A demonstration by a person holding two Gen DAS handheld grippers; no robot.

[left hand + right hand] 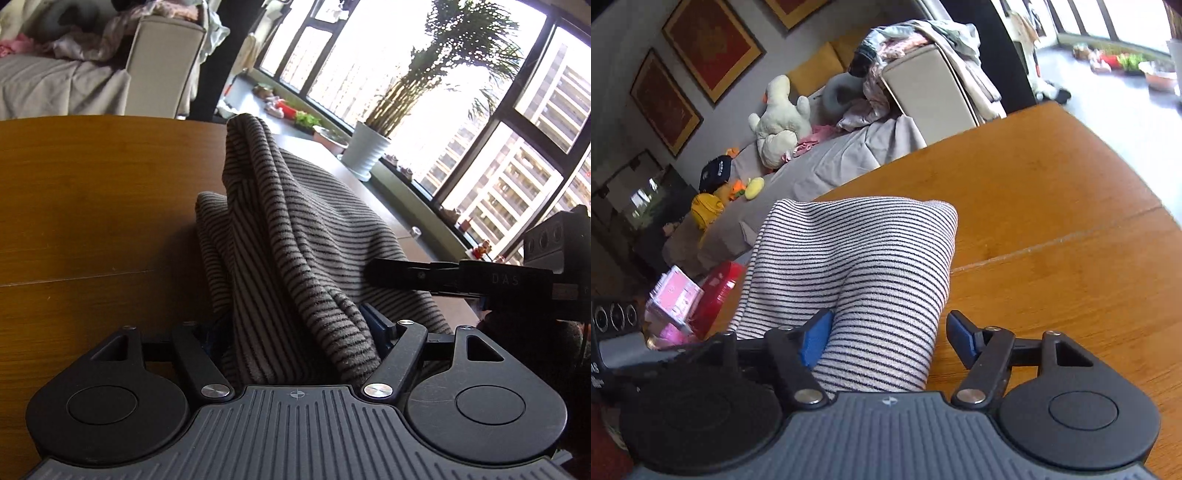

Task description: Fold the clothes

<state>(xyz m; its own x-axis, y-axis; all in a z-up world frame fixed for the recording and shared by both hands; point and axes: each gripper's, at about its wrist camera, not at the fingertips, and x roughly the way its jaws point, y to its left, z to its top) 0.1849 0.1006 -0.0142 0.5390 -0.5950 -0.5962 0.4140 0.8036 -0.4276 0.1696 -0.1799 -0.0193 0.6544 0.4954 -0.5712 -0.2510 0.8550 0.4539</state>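
Observation:
A striped garment, pale with thin dark stripes, lies bunched on the wooden table (92, 206). In the left wrist view the garment (295, 240) rises in a peaked fold between my left gripper's (299, 328) fingers, which hide under the cloth; only the right blue pad (378, 323) shows. The right gripper (406, 275) reaches in from the right, its tip against the cloth. In the right wrist view the garment (871, 266) fills the gap of my right gripper (890, 332). Its jaws stand wide; the left blue pad (816, 338) touches the cloth, the right pad (962, 338) stands clear of it.
A sofa (827, 162) with plush toys and piled clothes stands beyond the table's far edge. A white plant pot (364, 149) and small items line the window sill. Pink and red boxes (694, 299) sit by the table's left edge. Bare table top (1052, 206) lies to the right of the garment.

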